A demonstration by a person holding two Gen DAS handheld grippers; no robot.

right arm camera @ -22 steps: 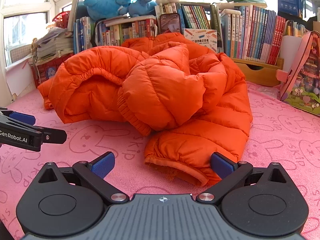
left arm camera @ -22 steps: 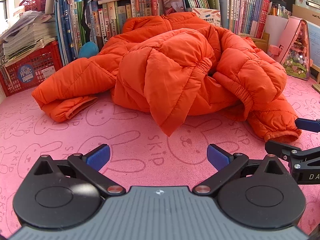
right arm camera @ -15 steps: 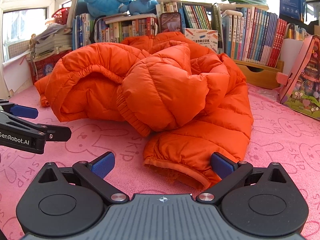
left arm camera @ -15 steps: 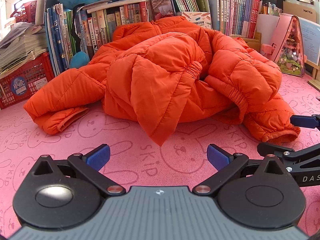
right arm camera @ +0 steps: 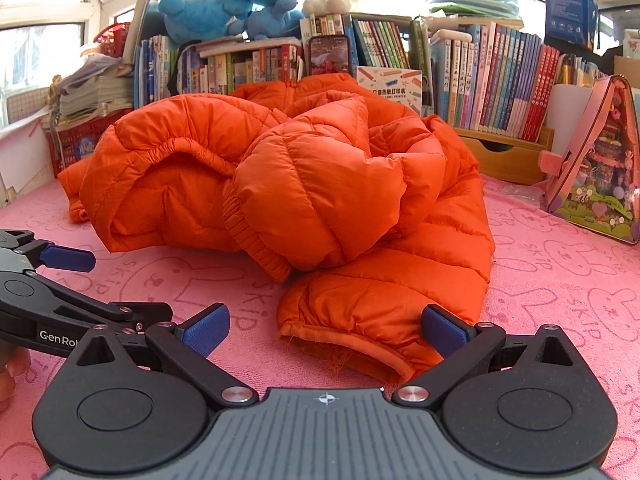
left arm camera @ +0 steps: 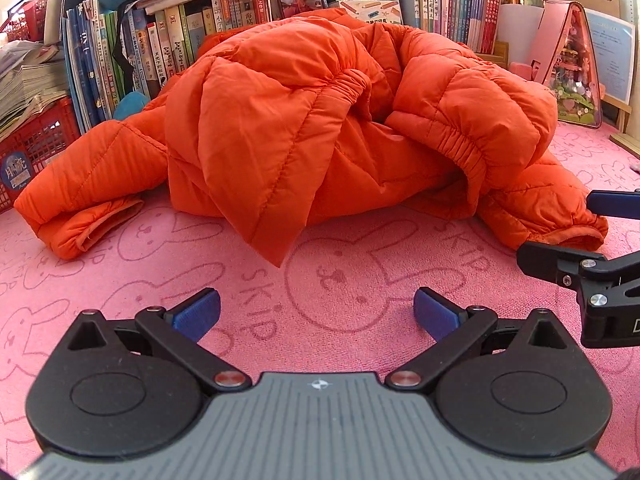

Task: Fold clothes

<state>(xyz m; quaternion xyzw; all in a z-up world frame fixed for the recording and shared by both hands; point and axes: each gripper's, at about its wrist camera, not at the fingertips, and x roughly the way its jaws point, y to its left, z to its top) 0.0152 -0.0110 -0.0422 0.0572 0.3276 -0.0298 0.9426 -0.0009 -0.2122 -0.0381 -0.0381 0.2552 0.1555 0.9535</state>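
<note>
While the orange puffer jacket (left arm camera: 320, 128) lies crumpled in a heap on the pink bunny-print mat (left arm camera: 340, 280), everything else sits around it. Left of the jacket: a red crate (left arm camera: 32, 152) w/ stacked papers on top. Jacket's left sleeve (left arm camera: 84, 200) stretches out flat toward that crate, cuff open on the mat. Behind the jacket: a row of books (left arm camera: 160, 52), blue plush toys (right arm camera: 236, 0) on top, and a phone (right arm camera: 329, 56) propped upright just above the collar. In front of the jacket, the left gripper (left arm camera: 316, 312) hovers over bare mat, jaws wide apart, nothing btwn them, just short of the hanging front flap. Further right, the right gripper (right arm camera: 325, 330) is also spread wide, its blue pads either side of the right sleeve cuff (right arm camera: 348, 344) but not pressing on it. Right of the jacket: a pink triangular toy house (right arm camera: 600, 160) on the mat.
</note>
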